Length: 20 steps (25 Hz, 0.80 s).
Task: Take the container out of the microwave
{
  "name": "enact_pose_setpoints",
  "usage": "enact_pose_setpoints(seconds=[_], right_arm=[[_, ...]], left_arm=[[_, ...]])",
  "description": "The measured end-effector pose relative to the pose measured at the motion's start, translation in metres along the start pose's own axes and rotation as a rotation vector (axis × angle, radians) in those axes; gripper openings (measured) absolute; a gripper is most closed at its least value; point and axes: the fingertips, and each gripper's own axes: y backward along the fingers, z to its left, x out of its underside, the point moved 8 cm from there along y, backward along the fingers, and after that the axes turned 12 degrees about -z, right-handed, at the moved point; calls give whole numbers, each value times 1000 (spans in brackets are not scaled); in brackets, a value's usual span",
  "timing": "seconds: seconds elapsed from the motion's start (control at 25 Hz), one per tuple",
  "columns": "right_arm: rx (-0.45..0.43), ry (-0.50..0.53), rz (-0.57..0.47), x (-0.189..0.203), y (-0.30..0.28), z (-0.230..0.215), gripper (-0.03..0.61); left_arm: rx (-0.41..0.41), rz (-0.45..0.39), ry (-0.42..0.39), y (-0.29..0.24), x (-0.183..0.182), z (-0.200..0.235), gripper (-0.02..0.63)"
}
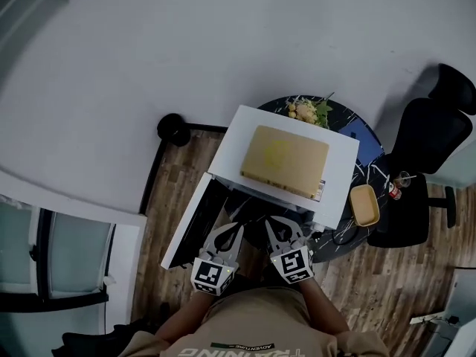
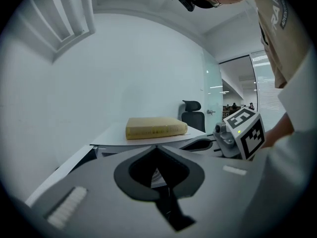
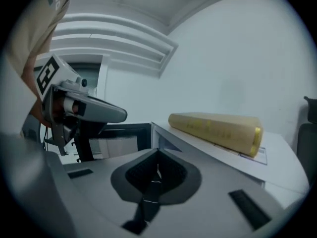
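Looking down, head view: a white microwave stands on a dark marbled round table, over a wood-plank floor beside a pale wall.
Door: the microwave door hangs open to the left.
On top: a flat yellow box lies on the microwave roof.
Container: a tan container sits on the table just right of the microwave, outside it.
Room: a black office chair is at the far right.
My grippers: my left gripper and right gripper sit side by side before the opening.
Left gripper view: my left gripper has its jaws together, nothing between them; the box and chair show beyond.
Right gripper view: my right gripper has its jaws together and empty; the box and open door are ahead.
Hidden: the roof and my grippers cover the microwave cavity in every view; I cannot tell what it holds.
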Motion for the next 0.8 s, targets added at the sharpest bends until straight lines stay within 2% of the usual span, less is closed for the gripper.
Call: enact_pose_setpoints(seconds=[0.12,0.36,0.64,0.8], right_arm=[[-37,50,42,9,-18,-1,8],[-69,28,116,32,-50,-3,9],[2,65,218,67,-88,-10,9],[15,150,236,74,-112,-14,9]], left_arm=[[-16,22,15,-8,6,1,8],[-37,33,49,-12,15,13,8],[-30,20,76,1,25,27,8],[-31,7,100,5,31,43,8]])
